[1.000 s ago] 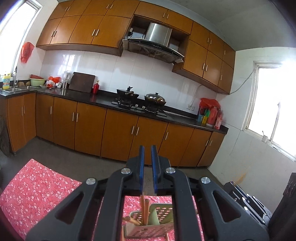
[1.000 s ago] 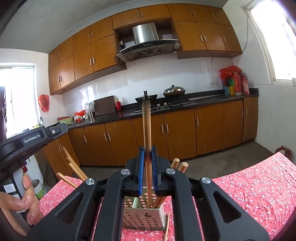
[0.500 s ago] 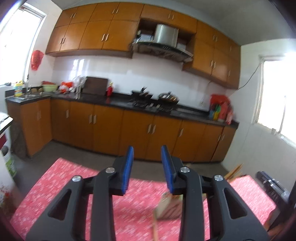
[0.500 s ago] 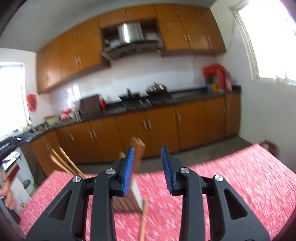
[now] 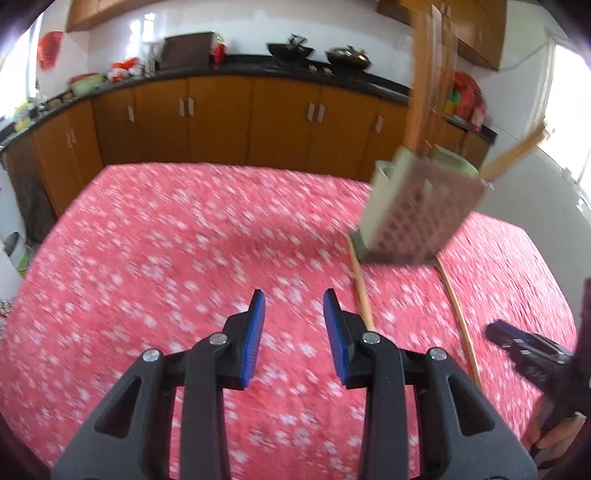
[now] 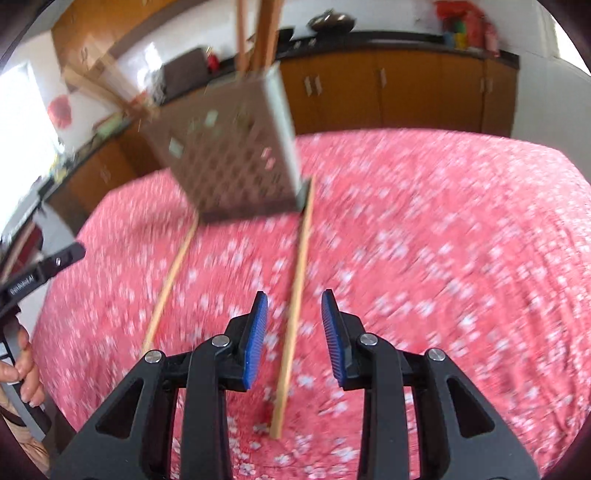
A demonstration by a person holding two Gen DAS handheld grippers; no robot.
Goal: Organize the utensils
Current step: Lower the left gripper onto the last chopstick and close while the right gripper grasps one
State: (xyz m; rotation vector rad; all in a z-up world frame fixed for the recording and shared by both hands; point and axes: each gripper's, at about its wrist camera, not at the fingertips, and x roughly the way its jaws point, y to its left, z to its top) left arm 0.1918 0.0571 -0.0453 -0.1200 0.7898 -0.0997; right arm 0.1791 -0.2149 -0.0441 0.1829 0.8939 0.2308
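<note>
The left gripper point(image 5: 293, 325) pointed down at the table with its blue pads spread and nothing between them, only the red flowered tablecloth point(image 5: 166, 258) beneath. The right gripper point(image 6: 293, 326) was spread as well, and a wooden chopstick point(image 6: 293, 306) lay on the cloth in line with the gap between its pads (the pads were not pressing on it; whether they were level with it or above it could not be told). A second chopstick point(image 6: 168, 284) lay just to the left of the first, roughly parallel.

The far ends of both sticks reached to the foot of a perforated utensil holder point(image 6: 229, 147) standing on the cloth, with several more chopsticks point(image 6: 258, 33) poking out of its top. In the left wrist view the same holder point(image 5: 417, 206) stood to the right of the gripper, flanked by the two loose sticks.

Beyond the table ran wooden kitchen cabinets point(image 5: 221, 122) under a dark countertop point(image 5: 295, 70). Both views were blurred.
</note>
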